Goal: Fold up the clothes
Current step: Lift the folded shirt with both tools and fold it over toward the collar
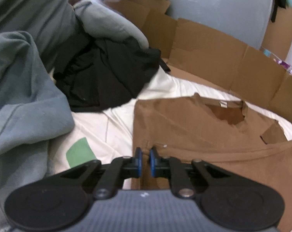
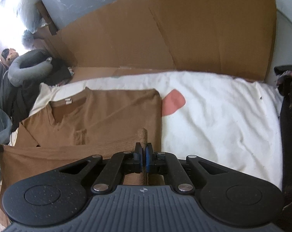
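Brown shirt [image 2: 107,112] lies flat on the white sheet [image 2: 213,119], filling the centre and lower left of the right wrist view, collar toward the upper left. Its near hem is raised off the sheet as a band across the lower left.

My right gripper [image 2: 144,154]: jaws closed on the hem, with a pinched ridge of brown cloth standing up just beyond the pads. My left gripper [image 1: 144,155], lower centre of the left wrist view: jaws nearly together, brown cloth [image 1: 204,127] running between the pads; I read it as a grip on the same hem, though blur hides the contact itself.

Step in hand, as I judge it: carry the hem toward the collar for a crosswise fold.

Notes for doing it well:
1. Lift both hands evenly so the hem stays taut and straight between the 2 grips.
2. Keep the raised edge parallel to the collar line.
3. Carry it well clear of the cloth below, or the lower layer drags and wrinkles.
4. Keep off the black garment [image 1: 103,73] at centre left of the left view.
5. Lay the edge down before loosening either grip.
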{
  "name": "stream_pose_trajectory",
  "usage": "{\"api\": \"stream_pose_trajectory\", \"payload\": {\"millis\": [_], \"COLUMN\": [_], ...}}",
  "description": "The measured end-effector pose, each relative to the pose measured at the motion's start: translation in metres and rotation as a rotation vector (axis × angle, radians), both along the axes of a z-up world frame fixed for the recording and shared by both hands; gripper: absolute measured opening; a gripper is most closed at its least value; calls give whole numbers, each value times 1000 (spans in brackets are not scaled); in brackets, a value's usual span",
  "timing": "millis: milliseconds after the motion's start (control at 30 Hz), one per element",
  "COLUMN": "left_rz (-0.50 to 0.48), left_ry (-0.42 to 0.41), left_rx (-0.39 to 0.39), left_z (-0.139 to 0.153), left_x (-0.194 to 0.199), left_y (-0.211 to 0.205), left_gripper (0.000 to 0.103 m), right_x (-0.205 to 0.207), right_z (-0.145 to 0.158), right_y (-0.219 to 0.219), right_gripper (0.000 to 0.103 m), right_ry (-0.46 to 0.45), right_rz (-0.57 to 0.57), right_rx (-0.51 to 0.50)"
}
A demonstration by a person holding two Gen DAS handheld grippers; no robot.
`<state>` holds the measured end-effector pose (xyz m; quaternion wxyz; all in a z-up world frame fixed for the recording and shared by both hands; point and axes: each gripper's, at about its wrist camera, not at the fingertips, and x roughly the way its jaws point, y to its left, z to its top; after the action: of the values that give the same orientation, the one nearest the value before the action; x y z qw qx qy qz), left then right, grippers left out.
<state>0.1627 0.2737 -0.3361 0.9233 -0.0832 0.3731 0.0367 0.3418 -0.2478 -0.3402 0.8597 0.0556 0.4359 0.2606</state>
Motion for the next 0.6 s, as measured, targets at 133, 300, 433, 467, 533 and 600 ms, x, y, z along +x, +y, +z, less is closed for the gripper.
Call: {"api": "stream_pose_trajectory", "payload": {"millis": [133, 300, 433, 467, 533, 600], "left_rz": [28, 34, 39, 41, 35, 30], "left_ry": [-31, -53, -67, -70, -80, -89], "left_rx": [11, 39, 53, 48, 50, 57], "left_z": [10, 18, 24, 25, 28, 31], "left_x": [-2, 5, 14, 16, 21, 26], "left_y": [1, -4, -4, -3, -3, -4], "left_gripper": [9, 9, 9, 9, 9, 9], "right_x": [0, 2, 6, 7, 11, 15], "right_z": [6, 14, 18, 18, 19, 20], "right_y": [-4, -3, 0, 1, 2, 2], "right_gripper": [2, 2, 2, 2, 2, 1], "right_ry": [-5, -24, -41, -43, -46, -52], "right_rz": [-20, -33, -33, -30, -27, -30], "right_rx": [39, 67, 77, 77, 78, 77]}}
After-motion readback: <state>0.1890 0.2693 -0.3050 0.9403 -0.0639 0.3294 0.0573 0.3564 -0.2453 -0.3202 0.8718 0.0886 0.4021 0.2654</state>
